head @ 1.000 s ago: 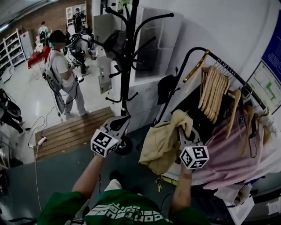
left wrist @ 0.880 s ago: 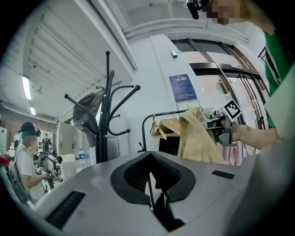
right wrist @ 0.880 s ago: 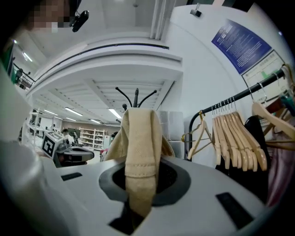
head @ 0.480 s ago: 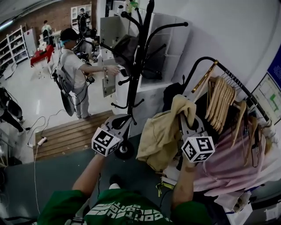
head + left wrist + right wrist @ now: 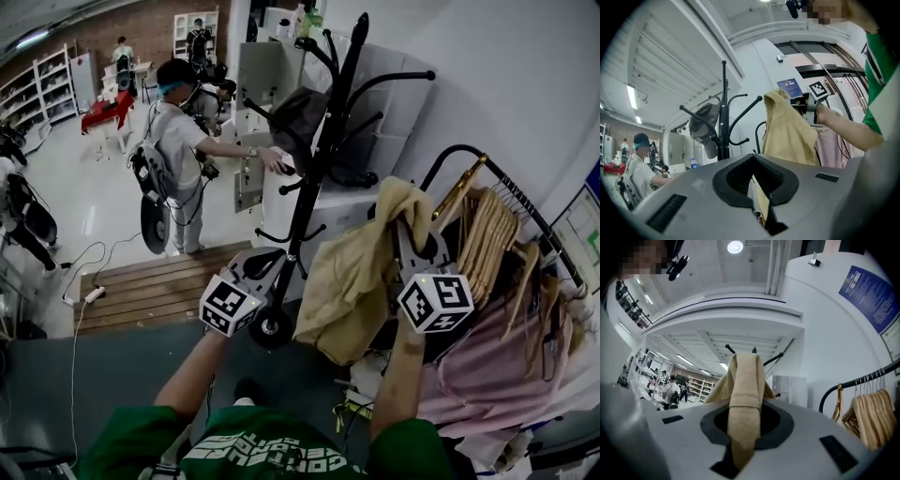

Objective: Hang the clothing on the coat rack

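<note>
A pale yellow garment hangs from my right gripper, which is shut on a fold of it at its top. In the right gripper view the cloth runs up out of the jaws of the right gripper, with the rack's hook tips just behind. The black coat rack stands left of the garment, a dark cap on one hook. My left gripper is low by the rack's pole, shut and empty. In the left gripper view the rack and the garment are ahead.
A clothes rail with wooden hangers and a pink garment stands at the right. The rack's round base sits beside a wooden platform. A person in a white shirt reaches toward a white cabinet behind the rack.
My right gripper has risen with the yellow garment and come closer to the rack's hooks. The left gripper shifted slightly. The person behind has stepped nearer and stretched an arm to the cabinet.
</note>
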Available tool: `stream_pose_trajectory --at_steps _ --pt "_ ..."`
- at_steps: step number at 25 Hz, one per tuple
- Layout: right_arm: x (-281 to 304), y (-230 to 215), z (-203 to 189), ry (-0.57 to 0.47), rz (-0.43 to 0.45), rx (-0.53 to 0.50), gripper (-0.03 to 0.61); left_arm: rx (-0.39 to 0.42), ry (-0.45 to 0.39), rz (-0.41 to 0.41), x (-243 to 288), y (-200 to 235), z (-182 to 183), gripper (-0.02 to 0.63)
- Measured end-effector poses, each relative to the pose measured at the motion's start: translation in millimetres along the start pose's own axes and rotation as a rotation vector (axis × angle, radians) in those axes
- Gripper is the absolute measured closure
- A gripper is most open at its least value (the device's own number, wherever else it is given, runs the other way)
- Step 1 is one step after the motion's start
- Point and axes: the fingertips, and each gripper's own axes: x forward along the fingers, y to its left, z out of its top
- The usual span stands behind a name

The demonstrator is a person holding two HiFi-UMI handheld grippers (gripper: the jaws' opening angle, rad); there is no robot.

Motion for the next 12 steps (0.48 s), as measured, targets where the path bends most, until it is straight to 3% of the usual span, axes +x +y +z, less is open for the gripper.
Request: stream_pose_trajectory --at_steps 12 --pt "57.1 33.5 -2.8 0.027 0.051 -0.056 0.522 -0.002 0.011 0.076 -28.5 32.4 -6.0 0.609"
